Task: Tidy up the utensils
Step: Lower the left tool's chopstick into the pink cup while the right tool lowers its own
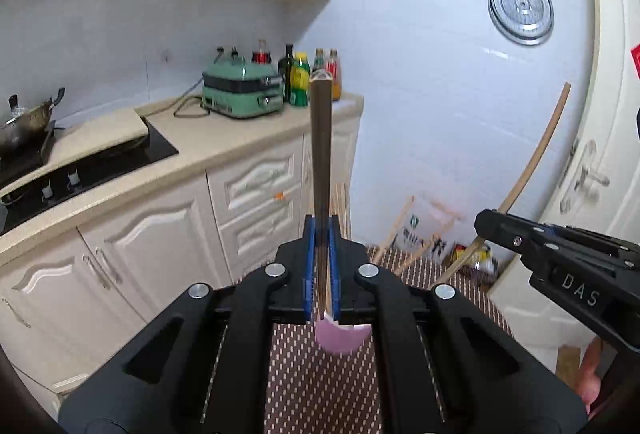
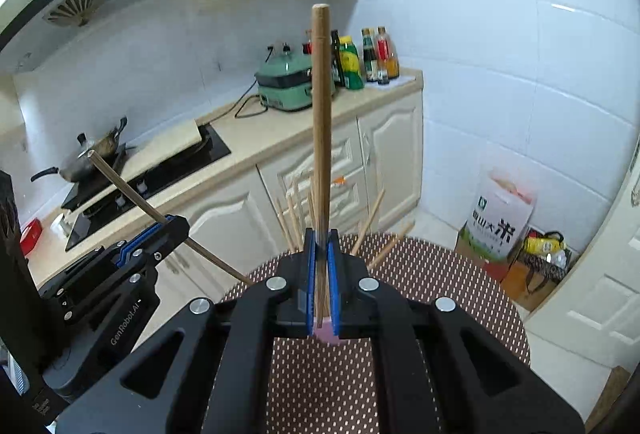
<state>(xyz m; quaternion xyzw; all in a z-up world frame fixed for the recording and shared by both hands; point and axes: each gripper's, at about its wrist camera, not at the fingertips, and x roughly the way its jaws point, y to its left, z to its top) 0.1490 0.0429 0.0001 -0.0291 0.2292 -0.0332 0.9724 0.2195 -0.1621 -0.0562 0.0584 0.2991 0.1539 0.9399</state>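
Item: chopsticks, wooden, two in hand, others loose. The left gripper (image 1: 321,234) is closed on one dark brown chopstick (image 1: 320,146), which stands up and away from the jaws along the camera axis; the right gripper (image 2: 321,246) is likewise clamped on a lighter brown chopstick (image 2: 321,114), held near its lower end with the long shaft rising free. Each gripper also shows in the other's view, at the edge, its stick angled outward. Below both jaws sits a pink container (image 1: 343,338), only partly visible behind the fingers, on a round table with a brown dotted cloth (image 2: 440,274). Further chopsticks (image 2: 294,218) stick out beyond the far edge of the table, fanned at odd angles — what holds them cannot be told. Judged step: carrying the pair to the pink container for dropping in. To do it well, bring each stick upright over the opening one at a time, lower the short end inside the rim before easing the jaws apart, and keep the two shafts from crossing. The sticks look slim, rigid and smooth — apt to swing in the grip, since each is held close to one end, so slow, level travel seems wise.
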